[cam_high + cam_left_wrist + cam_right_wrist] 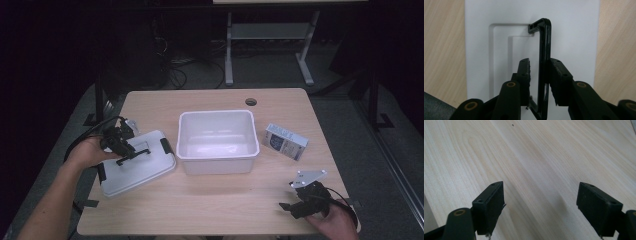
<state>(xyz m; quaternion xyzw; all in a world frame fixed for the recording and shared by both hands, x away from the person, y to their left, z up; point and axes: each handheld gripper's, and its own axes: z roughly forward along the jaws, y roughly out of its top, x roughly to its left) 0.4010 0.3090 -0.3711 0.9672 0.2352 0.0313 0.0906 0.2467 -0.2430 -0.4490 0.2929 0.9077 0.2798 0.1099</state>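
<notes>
A: Left hand-held gripper (131,153)?

B: Sits over the white lid (135,165), pointing down at it. Black carry handle (543,62) of the lid stands between the jaws. Jaws partly open. In the left gripper view one pad touches the handle bar, the other pad stands clear of it with a gap. Not clamped.

A: Lid position?

B: Flat on the tabletop (215,200), directly under the left hand-held gripper. A black latch (166,145) shows on its edge on the far side from the person's left hand (87,150). In the left gripper view the handle is raised out of its recess (501,50).

A: Right hand-held gripper (292,206)?

B: Well apart from the left one, near the tabletop's front edge, held in the person's right hand (335,225). Jaws wide open, nothing between them. Right gripper view: bare wood grain (531,165) below and ahead of the pads.

A: Other stuff?

B: White open bin (218,141) just beyond the lid, between the two hand-held grippers, looks empty. Small blue-and-white box (285,141) past the bin, beyond the right hand-held gripper, lying on the tabletop apart from the bin.
</notes>
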